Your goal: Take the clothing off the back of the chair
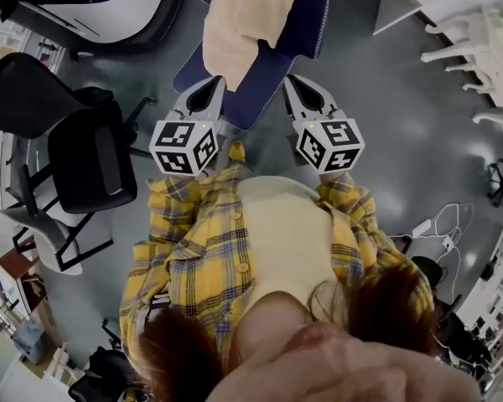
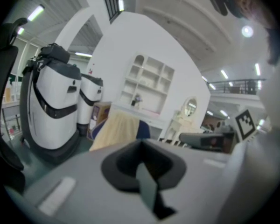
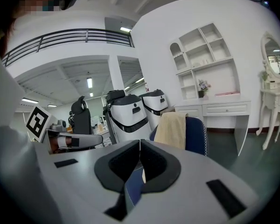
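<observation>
- A grey floor (image 1: 386, 124) is seen from the head view, spread under everything else.
- Two large white pod-shaped units with black bands (image 3: 135, 111) are stood against the curved white wall, to the left of the chair as the right gripper view shows them.
- A white shelf unit (image 3: 203, 62) is set into that wall above a white desk.
- A black office chair (image 1: 92, 153) is placed at the left of the head view, well apart from the blue one.
- A blue chair (image 1: 272, 65) is placed directly ahead of the person, near both grippers but not touched by them.
- The cream clothing (image 1: 239, 19) is draped over the back of the blue chair and hangs down its face.
- The left gripper (image 1: 211, 90) is held clenched with nothing between its jaws, pointed toward the chair.
- The right gripper (image 1: 295, 86) is likewise held with its jaws together and nothing grasped, just beside the left one.
- A marker cube (image 1: 183, 146) is carried on the left gripper, and another is carried on the right.
</observation>
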`<action>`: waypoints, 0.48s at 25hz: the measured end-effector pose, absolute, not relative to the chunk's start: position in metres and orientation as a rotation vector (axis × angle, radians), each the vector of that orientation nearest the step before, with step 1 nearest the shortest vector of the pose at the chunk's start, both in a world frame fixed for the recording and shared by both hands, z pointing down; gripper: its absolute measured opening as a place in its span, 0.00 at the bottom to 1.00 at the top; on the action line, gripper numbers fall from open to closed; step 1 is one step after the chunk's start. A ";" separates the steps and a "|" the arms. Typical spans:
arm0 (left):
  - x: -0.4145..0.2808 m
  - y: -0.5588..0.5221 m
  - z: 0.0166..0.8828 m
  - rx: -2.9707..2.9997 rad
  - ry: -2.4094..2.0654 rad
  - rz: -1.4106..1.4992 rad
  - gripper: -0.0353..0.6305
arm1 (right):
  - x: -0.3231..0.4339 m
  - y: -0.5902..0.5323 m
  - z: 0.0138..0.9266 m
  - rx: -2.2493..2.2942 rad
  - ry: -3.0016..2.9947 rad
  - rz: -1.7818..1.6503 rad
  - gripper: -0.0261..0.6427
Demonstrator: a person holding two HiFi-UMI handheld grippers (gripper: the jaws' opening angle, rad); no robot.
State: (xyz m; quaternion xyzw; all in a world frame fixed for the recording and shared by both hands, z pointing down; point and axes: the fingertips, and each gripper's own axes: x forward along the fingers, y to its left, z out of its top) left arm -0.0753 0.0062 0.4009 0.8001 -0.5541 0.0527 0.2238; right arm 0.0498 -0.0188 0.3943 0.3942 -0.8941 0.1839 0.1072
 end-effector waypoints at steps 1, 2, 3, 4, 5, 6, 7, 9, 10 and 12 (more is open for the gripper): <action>-0.079 0.003 0.401 2.221 -1.517 0.149 0.06 | 0.046 -0.021 0.394 1.173 -2.625 0.541 0.06; -0.082 0.000 0.401 2.235 -1.504 0.153 0.06 | 0.042 -0.023 0.395 1.186 -2.617 0.542 0.06; -0.085 -0.003 0.402 2.249 -1.490 0.160 0.06 | 0.039 -0.024 0.396 1.199 -2.608 0.545 0.06; -0.087 -0.006 0.403 2.263 -1.475 0.167 0.06 | 0.036 -0.025 0.397 1.209 -2.601 0.549 0.06; -0.089 -0.008 0.405 2.278 -1.458 0.176 0.06 | 0.033 -0.026 0.398 1.216 -2.595 0.556 0.06; -0.089 -0.012 0.407 2.292 -1.442 0.185 0.06 | 0.031 -0.026 0.399 1.220 -2.589 0.562 0.06; -0.089 -0.015 0.409 2.305 -1.426 0.195 0.06 | 0.030 -0.026 0.400 1.221 -2.583 0.567 0.06; -0.085 -0.023 0.412 2.325 -1.409 0.211 0.06 | 0.032 -0.028 0.403 1.229 -2.569 0.575 0.06; -0.084 -0.028 0.414 2.331 -1.405 0.217 0.06 | 0.033 -0.030 0.404 1.235 -2.563 0.579 0.06; -0.081 -0.038 0.417 2.335 -1.400 0.223 0.06 | 0.037 -0.038 0.406 1.251 -2.556 0.591 0.06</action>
